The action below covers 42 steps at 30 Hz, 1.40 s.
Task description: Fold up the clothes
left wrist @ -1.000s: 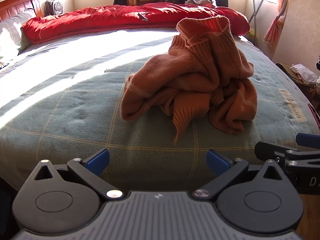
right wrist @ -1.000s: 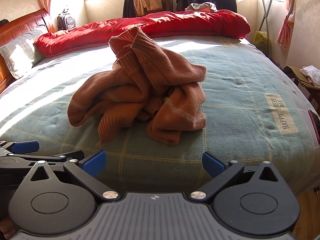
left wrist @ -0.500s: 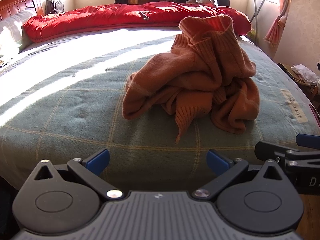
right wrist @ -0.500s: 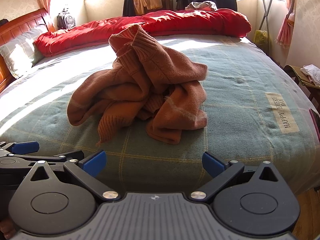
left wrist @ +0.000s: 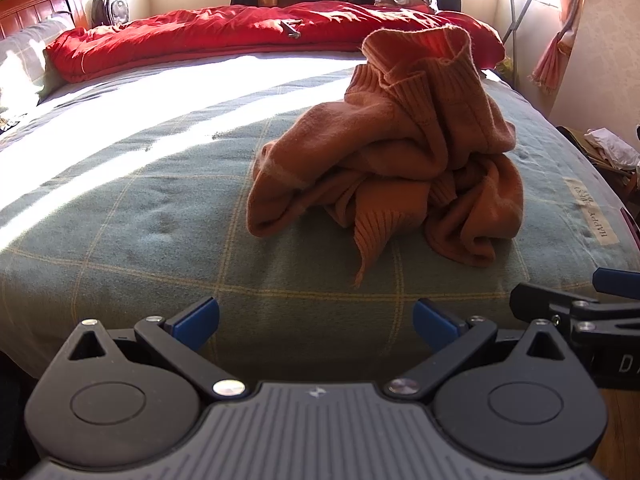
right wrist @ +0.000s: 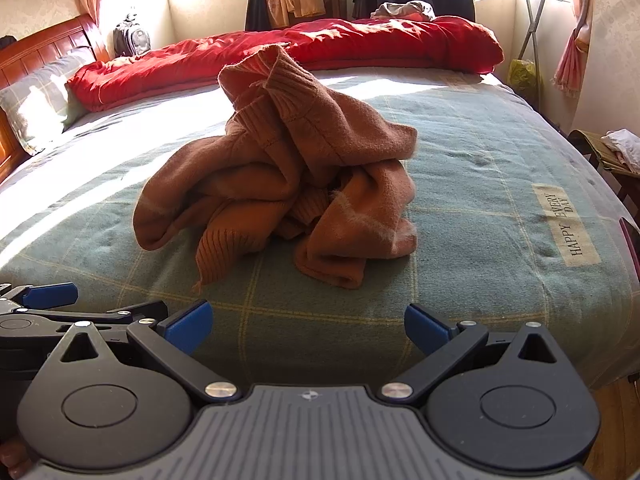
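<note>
Left wrist: left gripper (left wrist: 316, 322) level, agape, empty.

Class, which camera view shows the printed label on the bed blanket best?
The right wrist view: the label faces the camera and reads "HAPPY EVERY DAY". In the left wrist view the label sits near the right edge, narrow and skewed, with its words hard to read.

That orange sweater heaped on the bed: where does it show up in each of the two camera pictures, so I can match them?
Left wrist view: the orange sweater sits right of centre, above the open left gripper.
Right wrist view: the orange sweater sits left of centre, above the open right gripper.
Shared landmark: the red duvet along the far side of the bed, behind the sweater in both.
</note>
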Available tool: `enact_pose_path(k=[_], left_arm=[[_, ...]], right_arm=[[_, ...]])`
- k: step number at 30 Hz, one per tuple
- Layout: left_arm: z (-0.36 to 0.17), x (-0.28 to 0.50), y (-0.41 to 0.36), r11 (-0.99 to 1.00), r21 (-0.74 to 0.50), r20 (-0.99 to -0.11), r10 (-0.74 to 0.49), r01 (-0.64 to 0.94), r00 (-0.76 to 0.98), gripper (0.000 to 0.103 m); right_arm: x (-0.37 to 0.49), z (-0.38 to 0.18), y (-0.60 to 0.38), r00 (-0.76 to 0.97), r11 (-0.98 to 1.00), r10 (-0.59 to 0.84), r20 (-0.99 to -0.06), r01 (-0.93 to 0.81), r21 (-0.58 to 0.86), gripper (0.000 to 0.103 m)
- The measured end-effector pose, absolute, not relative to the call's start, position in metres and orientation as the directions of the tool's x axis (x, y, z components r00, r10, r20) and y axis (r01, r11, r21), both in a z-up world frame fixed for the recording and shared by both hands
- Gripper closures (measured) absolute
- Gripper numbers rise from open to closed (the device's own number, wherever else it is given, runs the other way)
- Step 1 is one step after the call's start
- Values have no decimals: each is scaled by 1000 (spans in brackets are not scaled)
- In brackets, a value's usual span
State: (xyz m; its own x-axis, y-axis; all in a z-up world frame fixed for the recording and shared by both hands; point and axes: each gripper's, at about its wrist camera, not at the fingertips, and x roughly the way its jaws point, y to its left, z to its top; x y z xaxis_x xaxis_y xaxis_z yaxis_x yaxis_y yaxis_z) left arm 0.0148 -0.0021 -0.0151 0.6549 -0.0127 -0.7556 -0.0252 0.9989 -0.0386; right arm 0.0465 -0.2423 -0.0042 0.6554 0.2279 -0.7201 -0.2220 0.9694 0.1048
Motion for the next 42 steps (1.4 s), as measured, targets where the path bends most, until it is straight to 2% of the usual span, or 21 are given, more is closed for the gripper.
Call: enact_pose_path(k=[25, 35, 39, 42], left_arm=[[-35, 42, 3, 998, -50, -776, -24, -24, 630, 1], [-41, 73, 6, 999, -34, -772, -35, 14, 634, 1], [-36, 93, 9, 998, -55, -787, -63, 33, 614, 1], [-24, 105, 11, 997, -54, -763, -76, 54, 642, 1]], right_arm=[[72, -21, -235, 625, 965, 239, -743, -236, 111, 0], [101, -29, -228, 646, 958, 250, -721, -272, 89, 0], [116, -25, -224, 651, 949, 255, -715, -310, 56, 0], [128, -18, -222, 654, 939, 271, -706, -340, 45, 0]])
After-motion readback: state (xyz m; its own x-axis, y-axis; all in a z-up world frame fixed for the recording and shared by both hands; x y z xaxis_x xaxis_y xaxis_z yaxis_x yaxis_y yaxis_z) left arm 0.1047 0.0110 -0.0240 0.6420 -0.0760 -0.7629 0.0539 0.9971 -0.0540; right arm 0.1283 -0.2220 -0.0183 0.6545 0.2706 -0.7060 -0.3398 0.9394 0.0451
